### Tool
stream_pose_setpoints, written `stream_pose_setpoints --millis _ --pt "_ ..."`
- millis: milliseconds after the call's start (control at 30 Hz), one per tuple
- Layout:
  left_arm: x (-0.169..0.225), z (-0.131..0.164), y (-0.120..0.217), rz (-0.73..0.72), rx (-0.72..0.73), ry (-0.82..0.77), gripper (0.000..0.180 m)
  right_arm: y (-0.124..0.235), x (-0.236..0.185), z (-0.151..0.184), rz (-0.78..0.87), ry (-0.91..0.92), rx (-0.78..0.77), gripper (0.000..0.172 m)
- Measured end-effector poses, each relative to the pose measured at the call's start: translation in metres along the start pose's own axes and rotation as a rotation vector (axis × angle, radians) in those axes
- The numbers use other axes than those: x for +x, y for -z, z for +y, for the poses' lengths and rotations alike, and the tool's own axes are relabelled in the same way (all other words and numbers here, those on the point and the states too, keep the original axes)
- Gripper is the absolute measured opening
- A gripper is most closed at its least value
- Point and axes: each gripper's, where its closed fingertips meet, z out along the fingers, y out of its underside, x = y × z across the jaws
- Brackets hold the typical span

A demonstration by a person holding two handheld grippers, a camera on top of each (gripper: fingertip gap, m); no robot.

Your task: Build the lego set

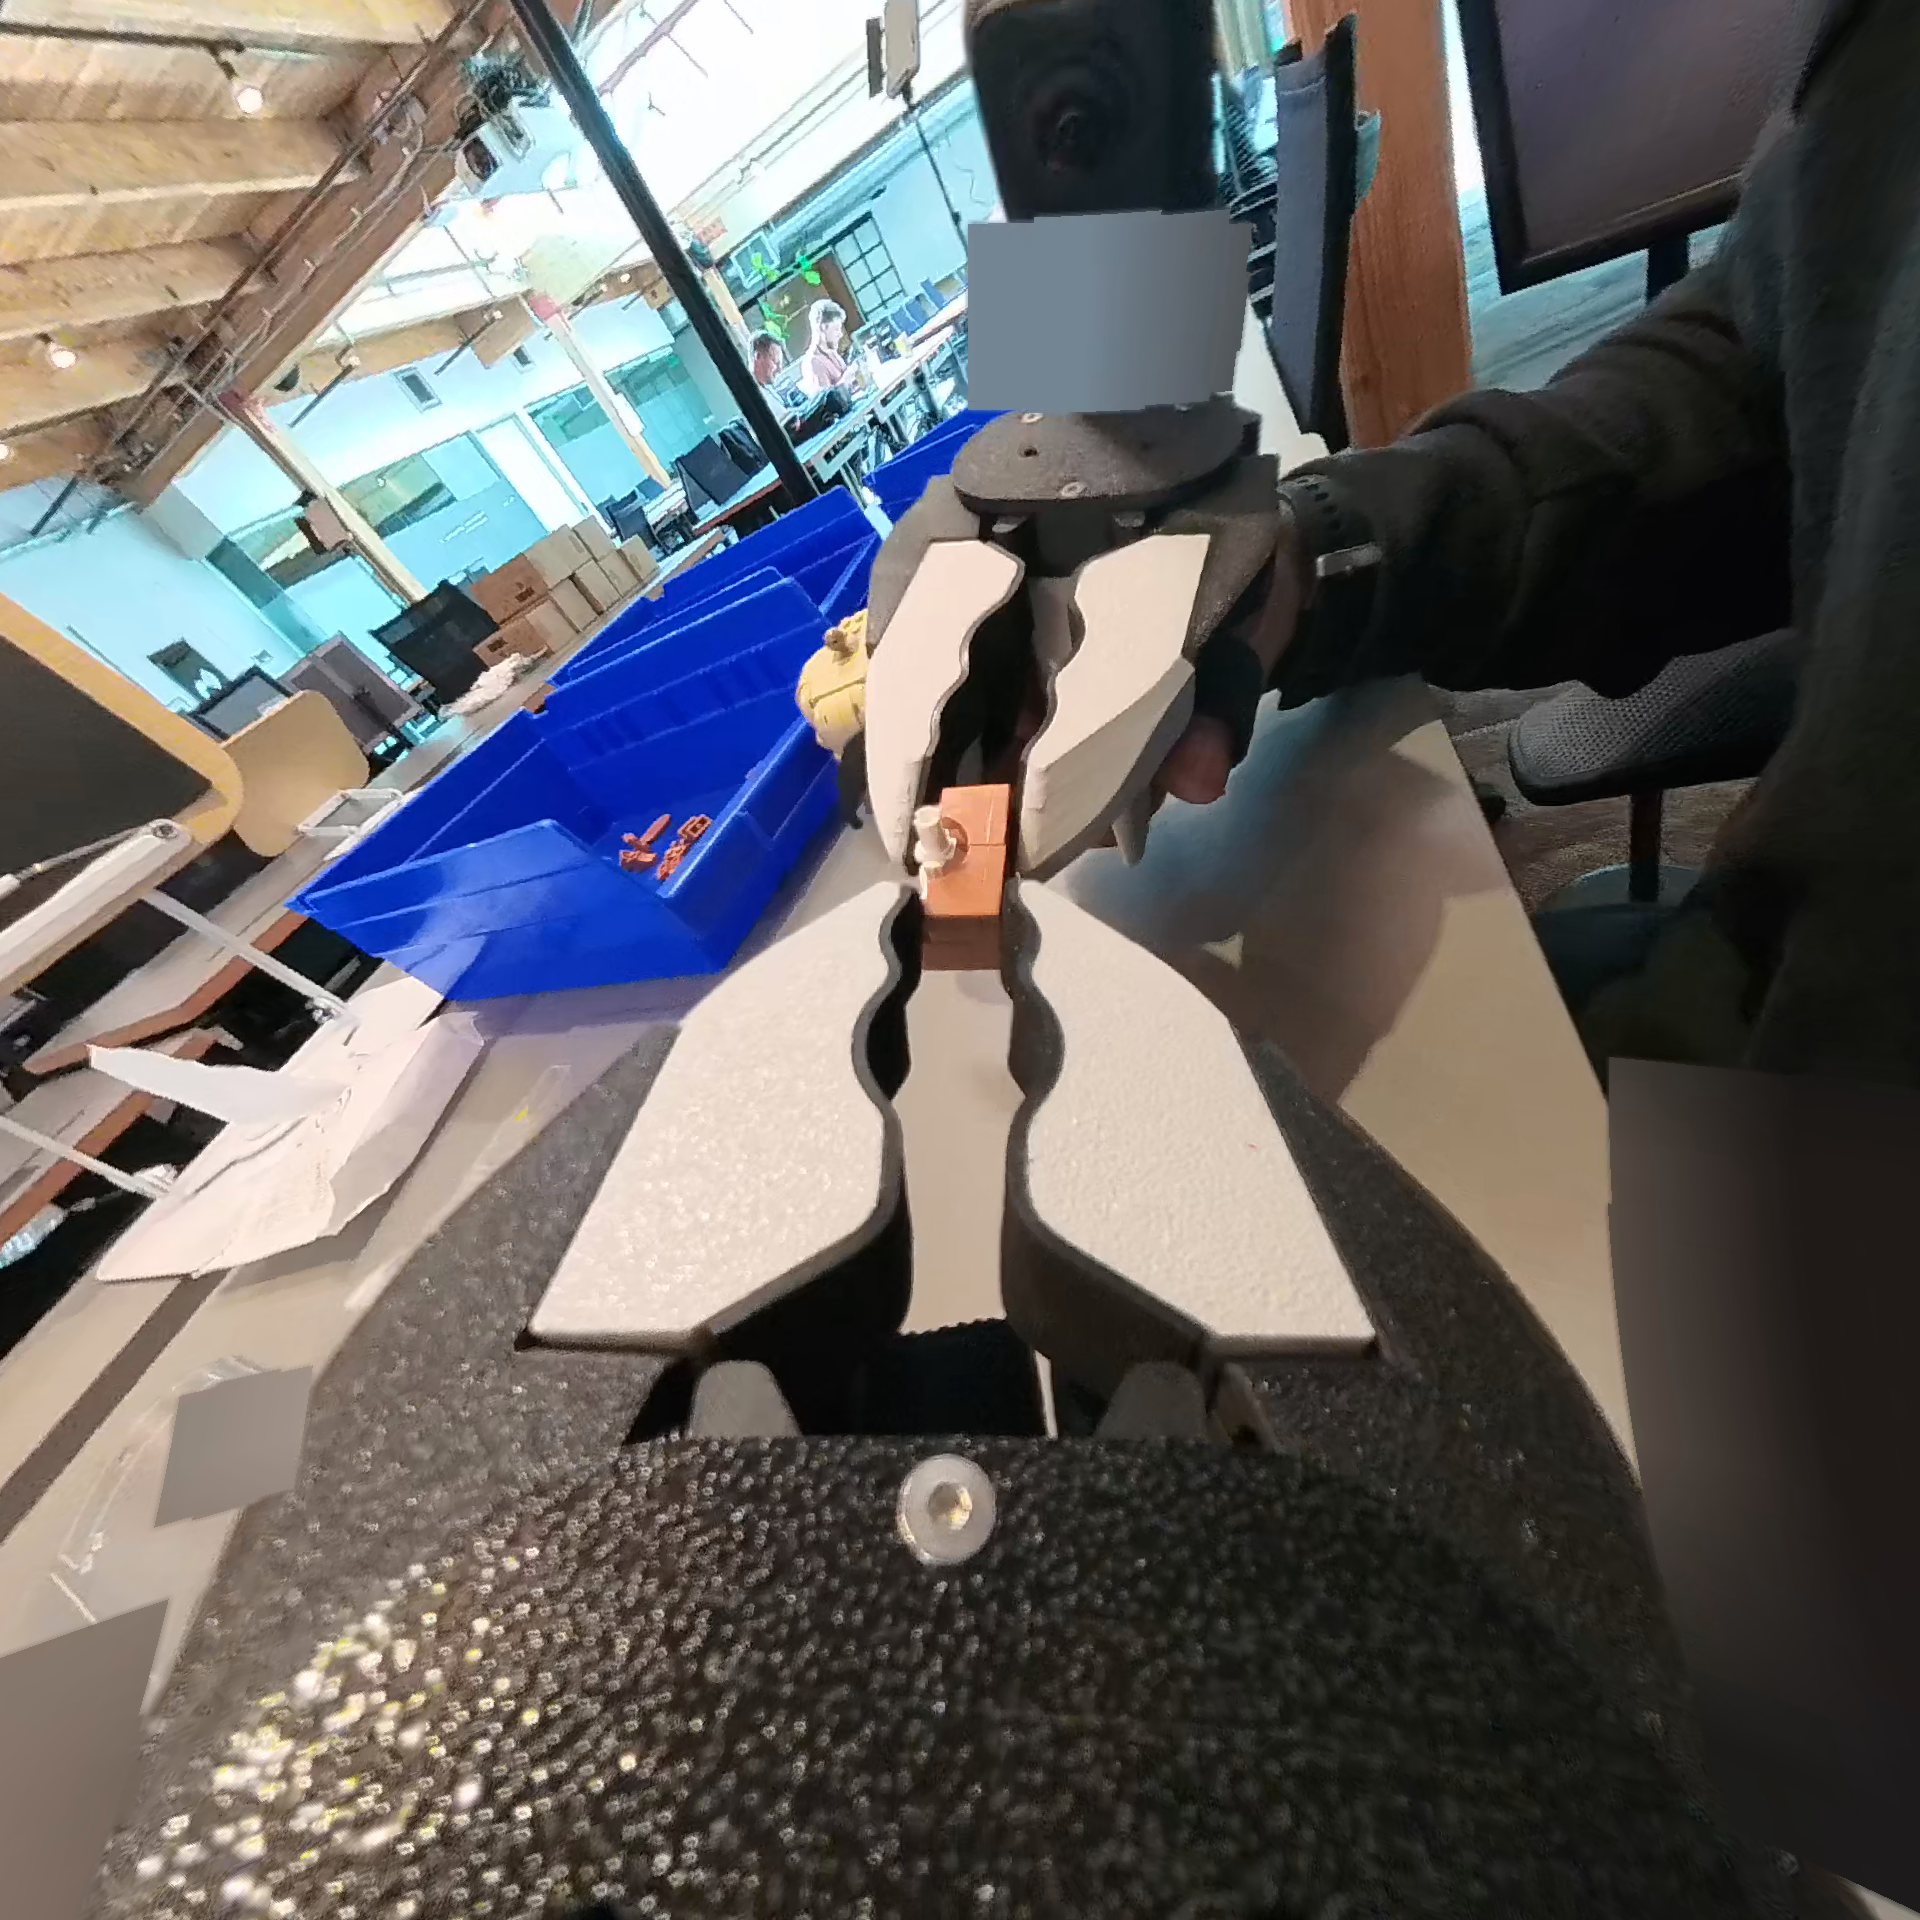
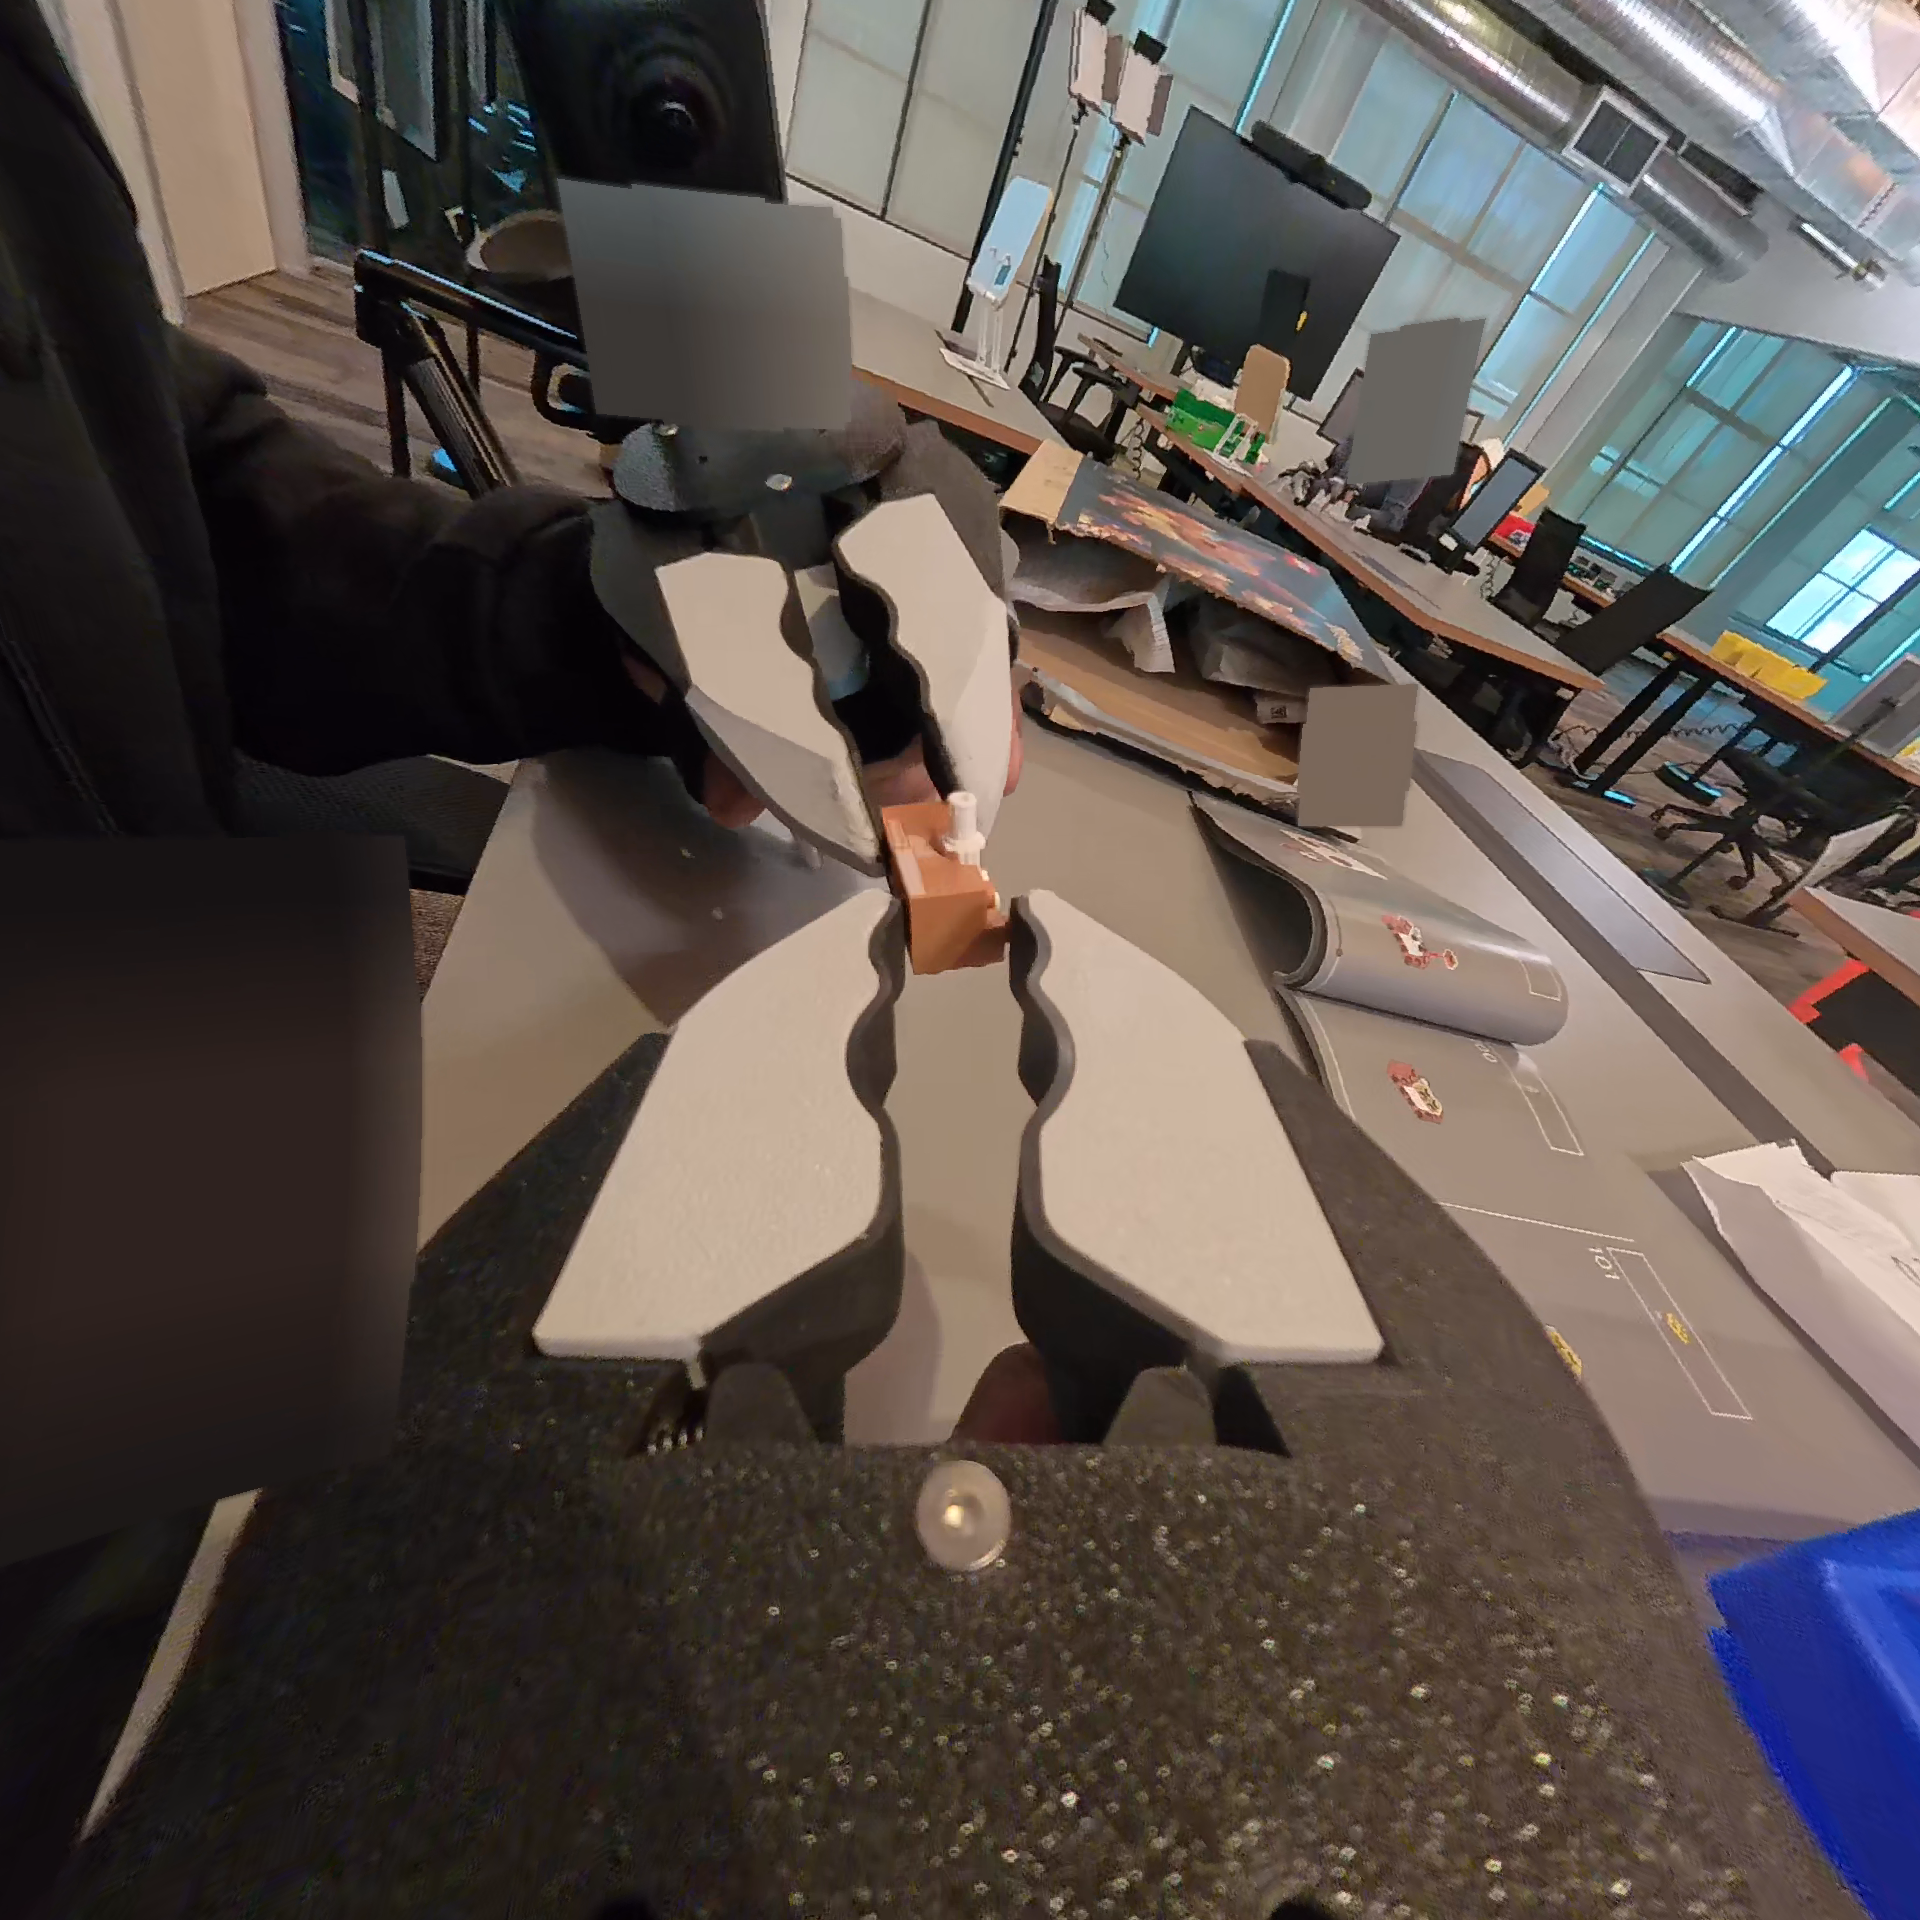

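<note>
A small brown brick assembly (image 1: 971, 883) with a white pin (image 1: 932, 836) sticking out of one face hangs above the grey table (image 1: 1195, 935), between two grippers that face each other. My left gripper (image 1: 964, 899) is shut on its near end. My right gripper (image 1: 968, 847) comes in from the far side and is shut on the other end. In the right wrist view, the right gripper (image 2: 954, 909) clamps the brown assembly (image 2: 945, 920), while the left gripper (image 2: 925, 842) holds the far end beside the white pin (image 2: 961, 826).
Blue bins (image 1: 540, 914) stand at the left, one holding small red-brown pieces (image 1: 665, 842); a tan toy part (image 1: 831, 686) sits behind them. White papers (image 1: 301, 1132) lie at the left edge. An open booklet (image 2: 1423, 956), a cardboard box (image 2: 1174, 665) and a paper sheet (image 2: 1829, 1216) lie to the right. My two grippers' fingertips are within a few centimetres of each other.
</note>
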Motion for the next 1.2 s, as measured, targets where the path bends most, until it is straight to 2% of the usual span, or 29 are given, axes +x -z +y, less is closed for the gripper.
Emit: stream_pose_setpoints --millis 167,367,600,1100,1200 --pt "-0.002 -0.005 0.0 0.0 0.052 0.098 0.014 0.003 0.003 -0.007 0.017 -0.022 0.044 0.019" --pt "-0.001 -0.006 0.002 0.003 0.069 0.126 0.03 0.004 0.002 -0.013 0.003 -0.071 0.087 0.019" --pt "0.004 -0.004 -0.001 0.033 0.052 0.14 0.019 0.001 -0.005 -0.015 -0.013 -0.058 0.104 0.019" --pt "0.006 -0.001 0.001 0.048 0.032 0.152 0.018 0.0 -0.007 -0.014 -0.009 -0.011 0.084 0.019" --pt "0.006 -0.002 0.002 0.05 0.038 0.155 0.018 0.0 -0.008 -0.015 0.011 0.045 0.075 0.028"
